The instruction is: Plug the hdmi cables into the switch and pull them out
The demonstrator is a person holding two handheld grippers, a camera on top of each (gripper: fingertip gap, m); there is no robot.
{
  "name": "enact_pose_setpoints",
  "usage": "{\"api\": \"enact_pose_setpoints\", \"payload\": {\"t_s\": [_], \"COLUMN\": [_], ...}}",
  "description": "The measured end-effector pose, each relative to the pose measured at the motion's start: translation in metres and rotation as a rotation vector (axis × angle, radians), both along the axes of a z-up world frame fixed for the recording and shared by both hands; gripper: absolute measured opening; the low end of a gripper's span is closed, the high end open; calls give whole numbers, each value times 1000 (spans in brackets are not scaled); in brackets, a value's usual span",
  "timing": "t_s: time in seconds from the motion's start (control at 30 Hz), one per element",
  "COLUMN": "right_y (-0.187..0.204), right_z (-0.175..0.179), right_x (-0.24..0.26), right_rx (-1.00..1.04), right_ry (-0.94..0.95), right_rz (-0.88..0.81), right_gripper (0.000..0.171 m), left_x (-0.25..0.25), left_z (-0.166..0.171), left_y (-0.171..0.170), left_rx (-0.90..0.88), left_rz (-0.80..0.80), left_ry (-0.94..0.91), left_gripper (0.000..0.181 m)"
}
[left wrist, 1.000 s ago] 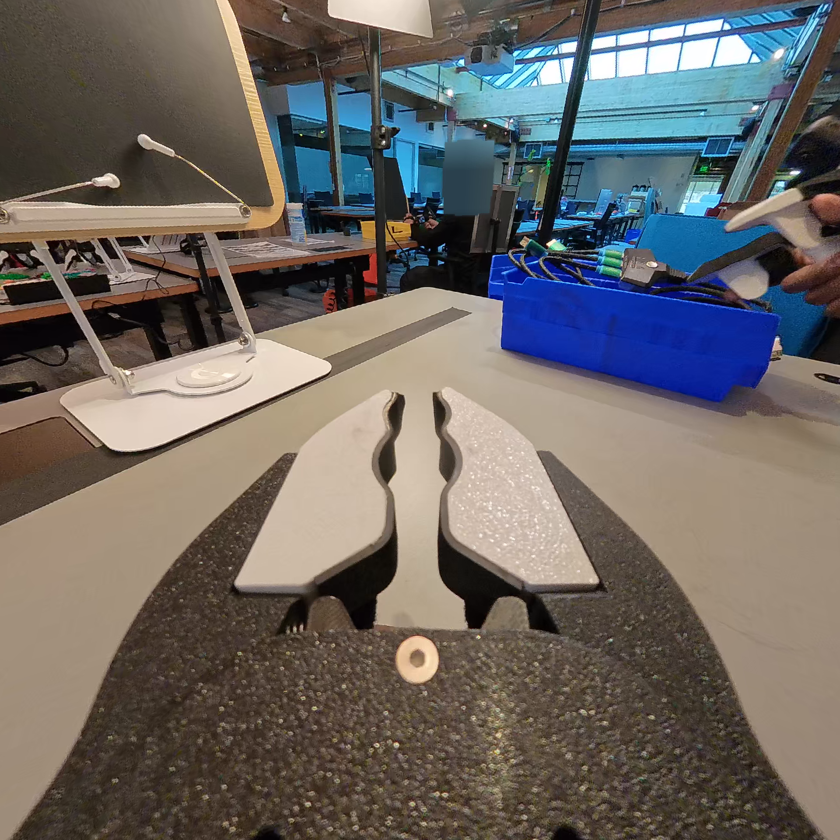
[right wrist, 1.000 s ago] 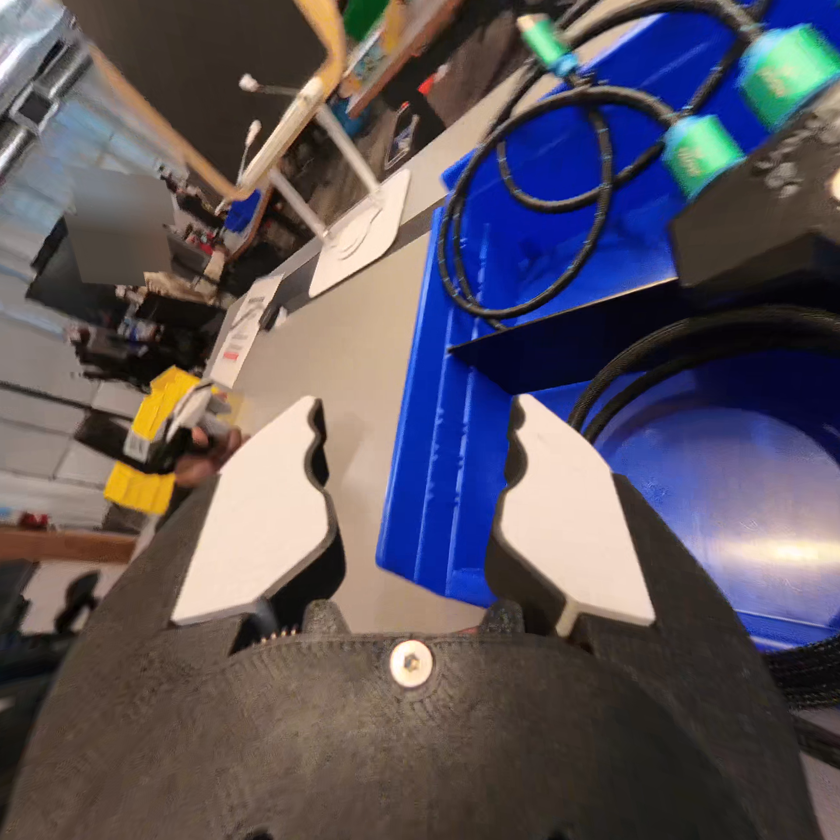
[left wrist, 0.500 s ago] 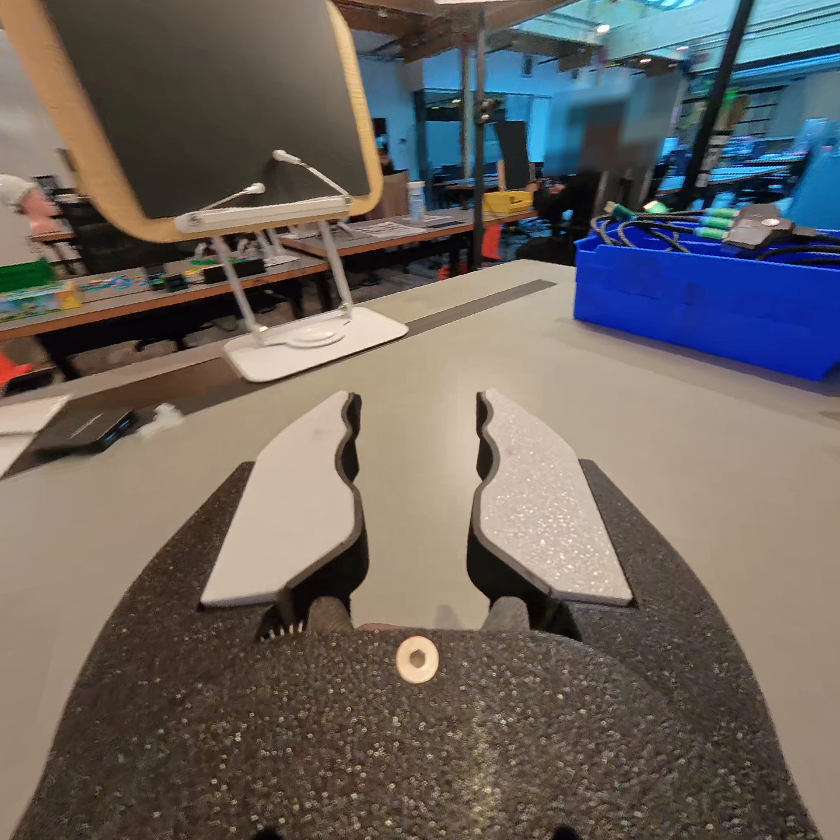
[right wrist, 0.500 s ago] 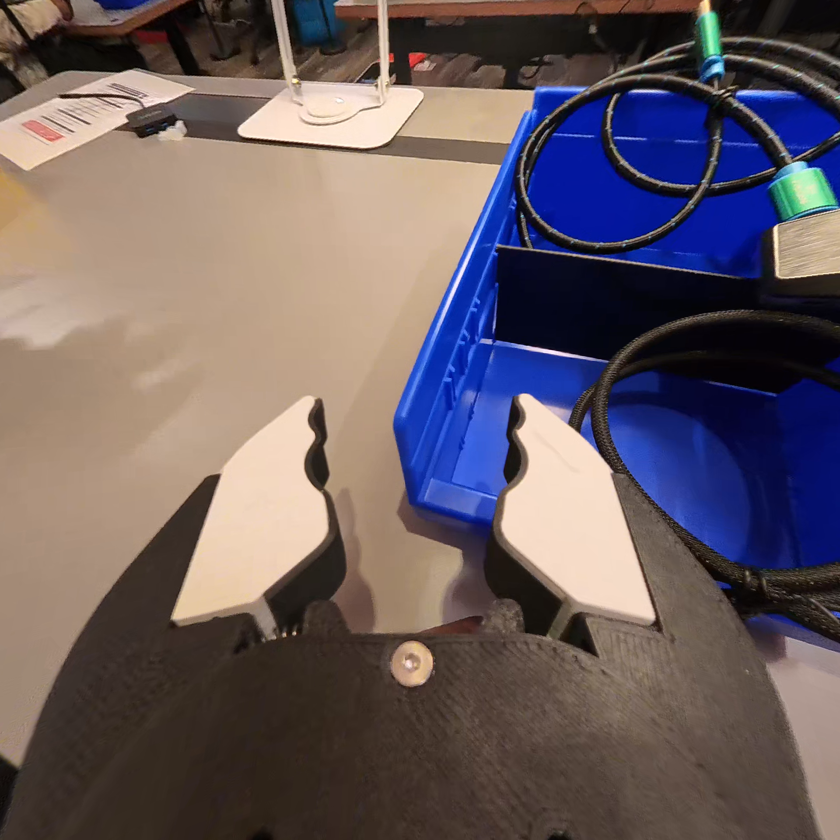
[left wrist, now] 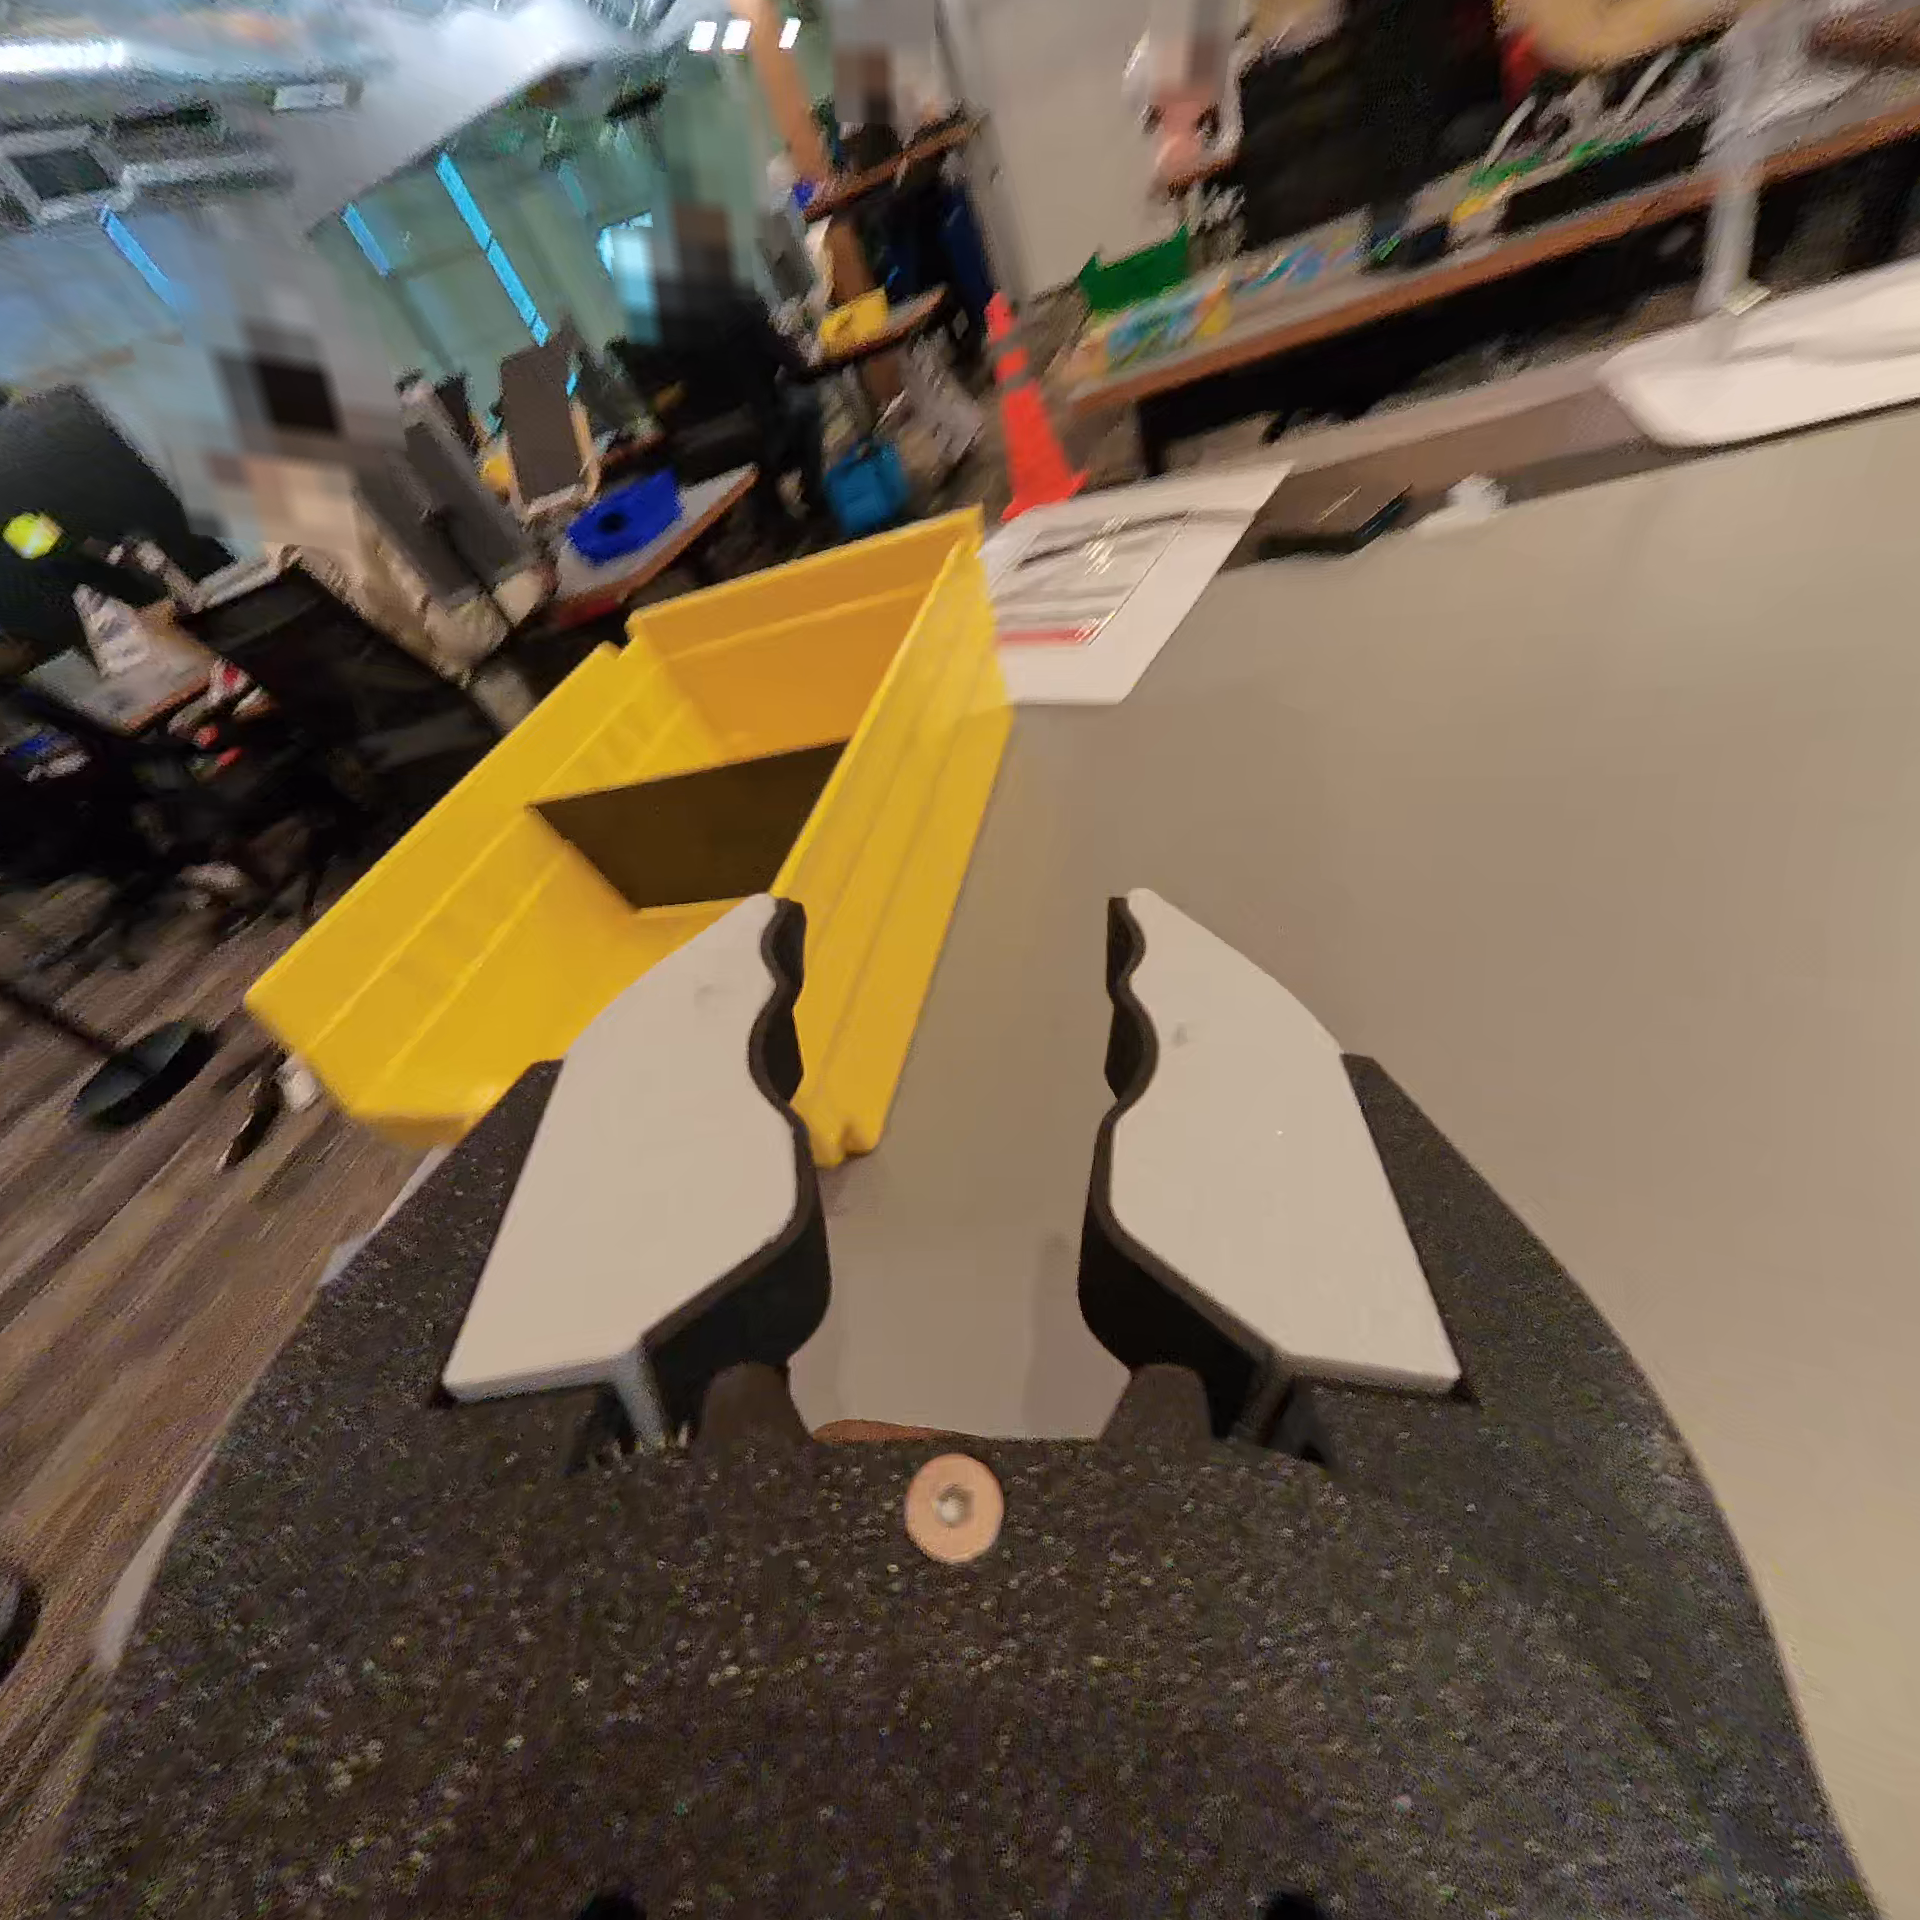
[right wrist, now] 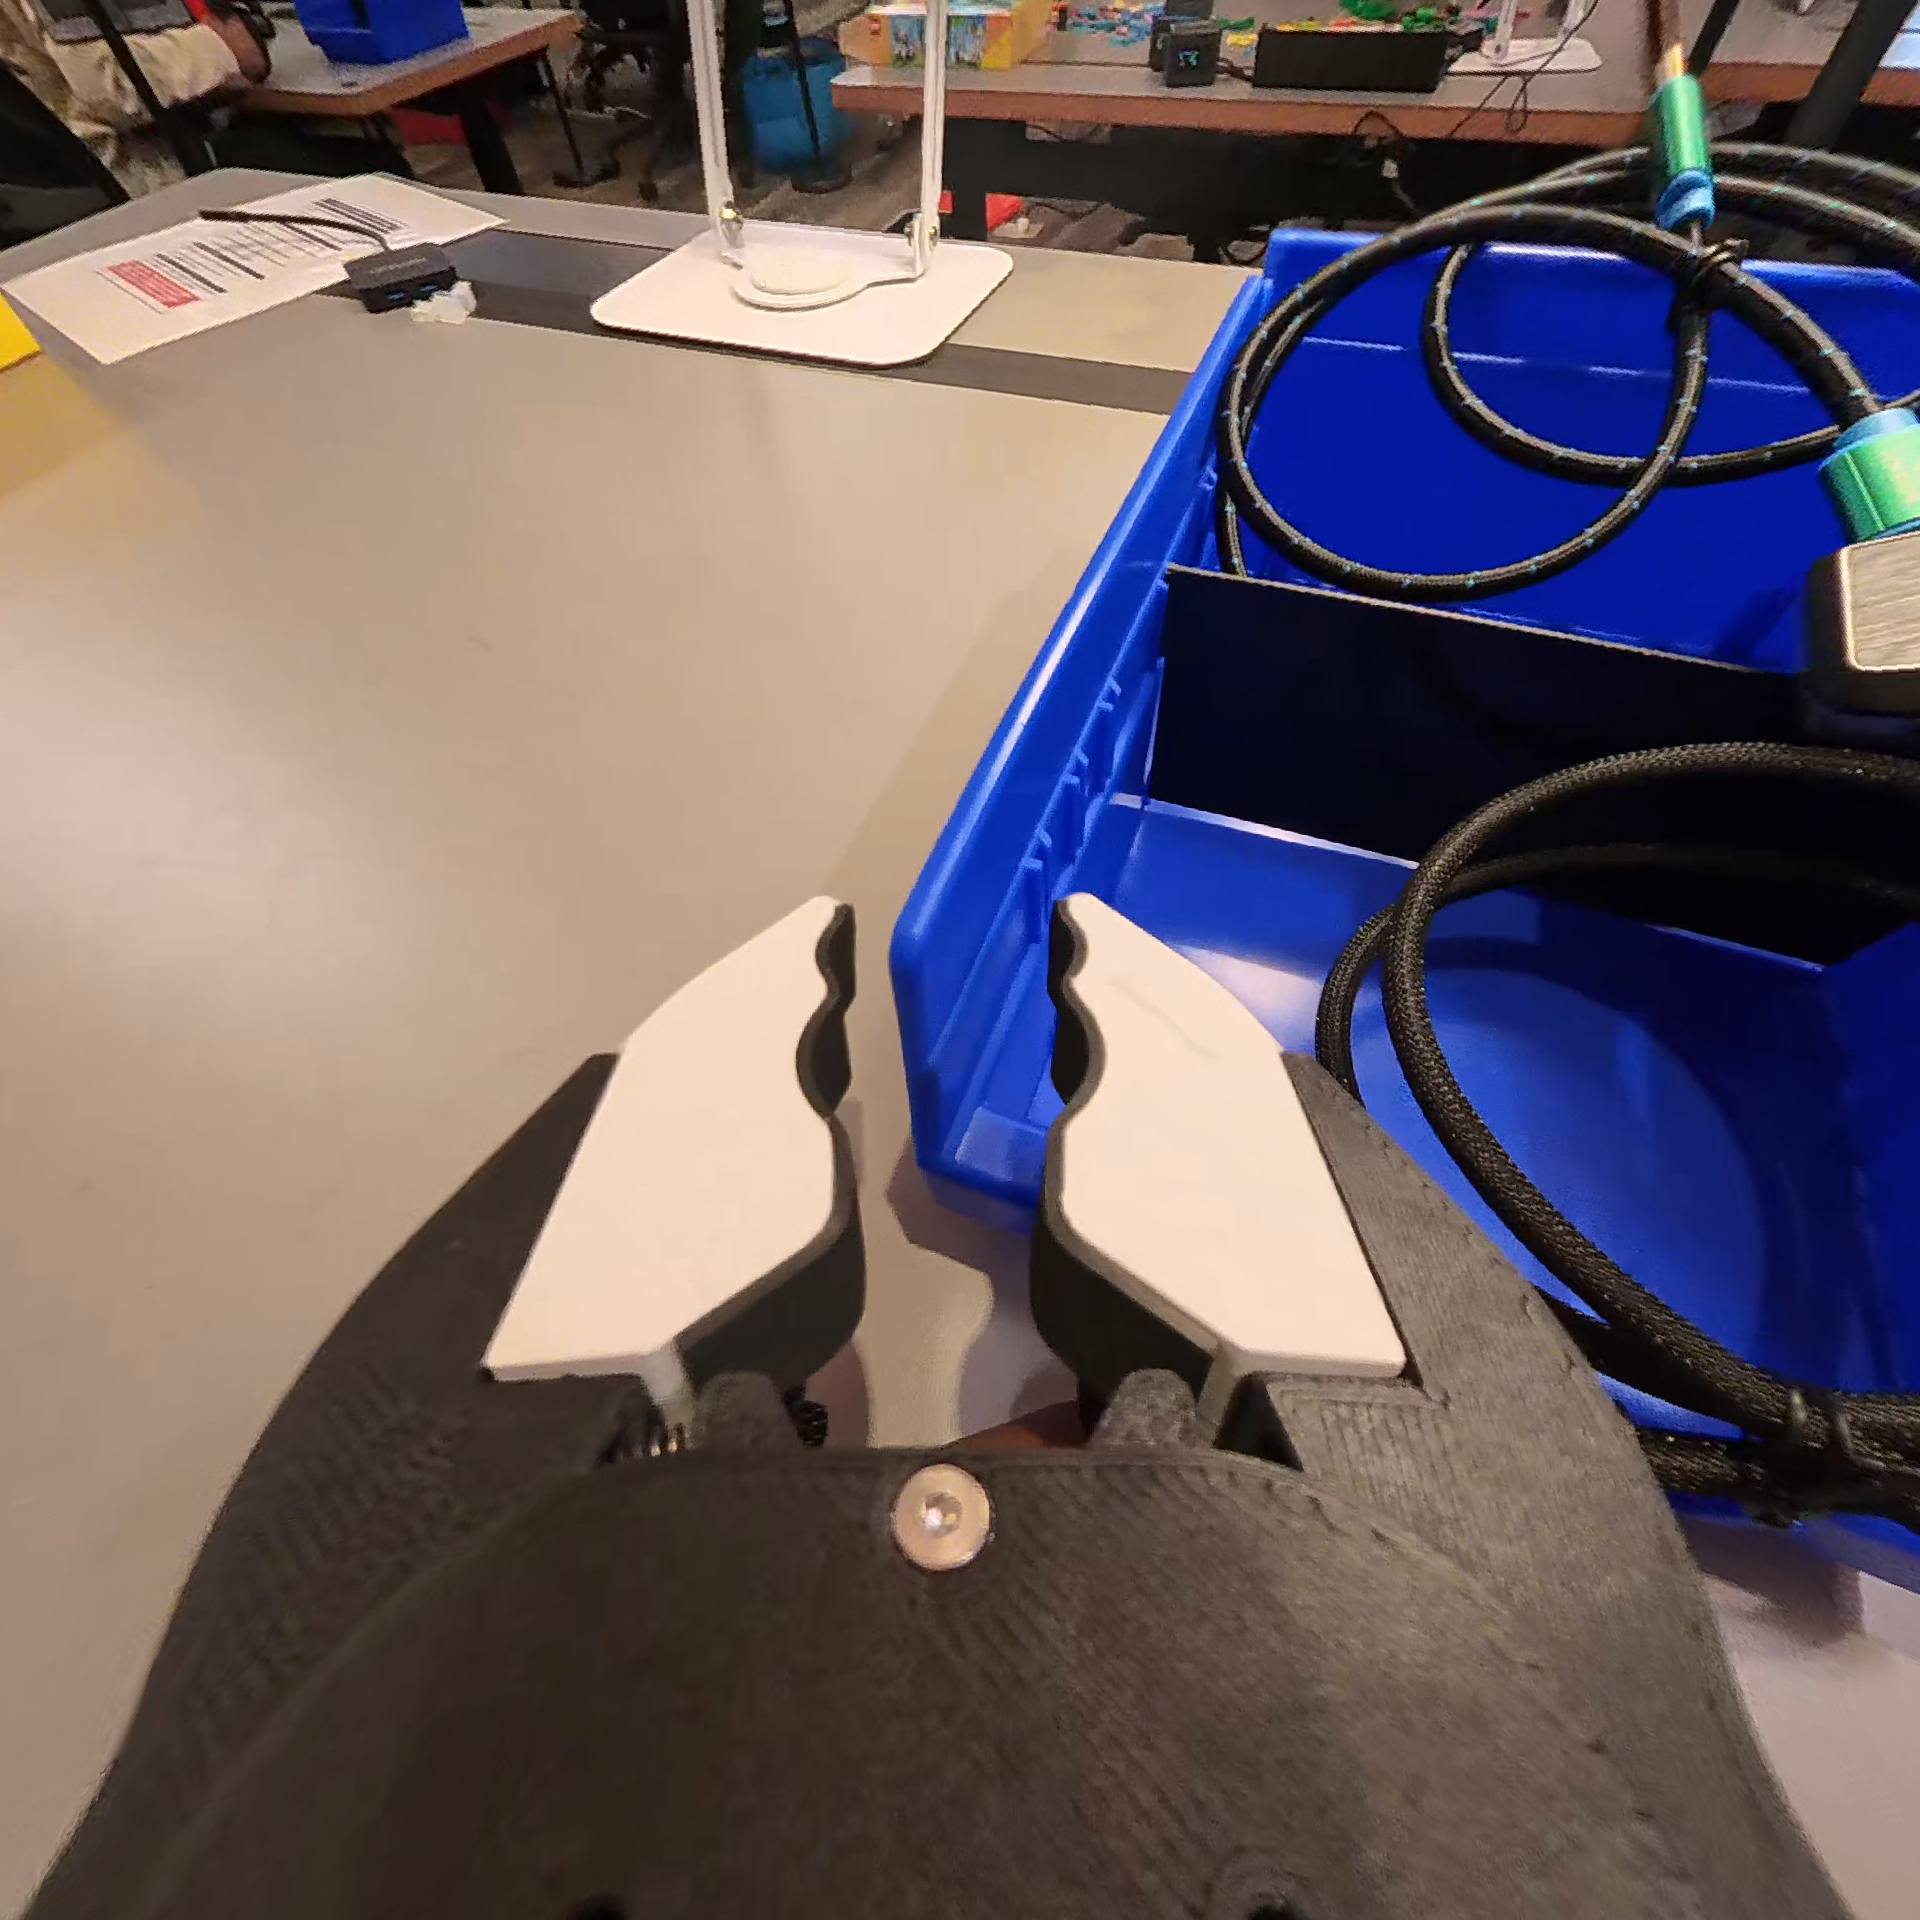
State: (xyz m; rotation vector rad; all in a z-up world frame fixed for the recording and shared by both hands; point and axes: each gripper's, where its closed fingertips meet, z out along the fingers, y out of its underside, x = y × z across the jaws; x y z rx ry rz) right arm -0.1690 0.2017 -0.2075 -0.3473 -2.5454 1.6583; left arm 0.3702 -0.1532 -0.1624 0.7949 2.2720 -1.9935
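My right claw [right wrist: 951, 961] gapes empty beside the blue bin's [right wrist: 997, 914] corner; the HDMI cables [right wrist: 1558, 935] and switch [right wrist: 1875, 613] sit ahead-right inside. My left claw [left wrist: 951, 961], open too, faces the yellow bin [left wrist: 727, 727]. Tangled loops could snag, dragging everything out.

I see even overhead light, motion blur across my left wrist view, and glare inside the blue bin [right wrist: 1621, 1091].

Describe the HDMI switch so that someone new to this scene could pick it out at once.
Start at the blue bin on the grey table, right wrist view. At its far right edge, just beyond the black divider, sits the switch. It is the only boxy brushed-metal piece among round braided cables, with a green-collared plug entering it.
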Motion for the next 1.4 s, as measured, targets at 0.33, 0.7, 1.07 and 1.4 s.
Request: {"api": "enact_pose_setpoints", "payload": {"t_s": [0.33, 0.7, 1.07, 1.4], "right_y": [-4, -14, 1, -9], "right_z": [2, 1, 2, 2], "right_x": [-2, -2, 7, 5], "right_rx": [-12, 59, 64, 46], "right_ry": [-9, 51, 85, 93], "right_rz": [-1, 10, 157, 351], "right_gripper": [18, 17, 16, 16], "left_x": [52, 33, 4, -47], "left_z": [-39, -56, -54, -57], "left_y": [-70, -85, -7, 76], "left_rx": [207, 272, 261, 250], "left_rz": [102, -22, -272, -819], "left_ry": [-17, -19, -128, -152], "left_gripper": [49, 8, 4, 3]}}
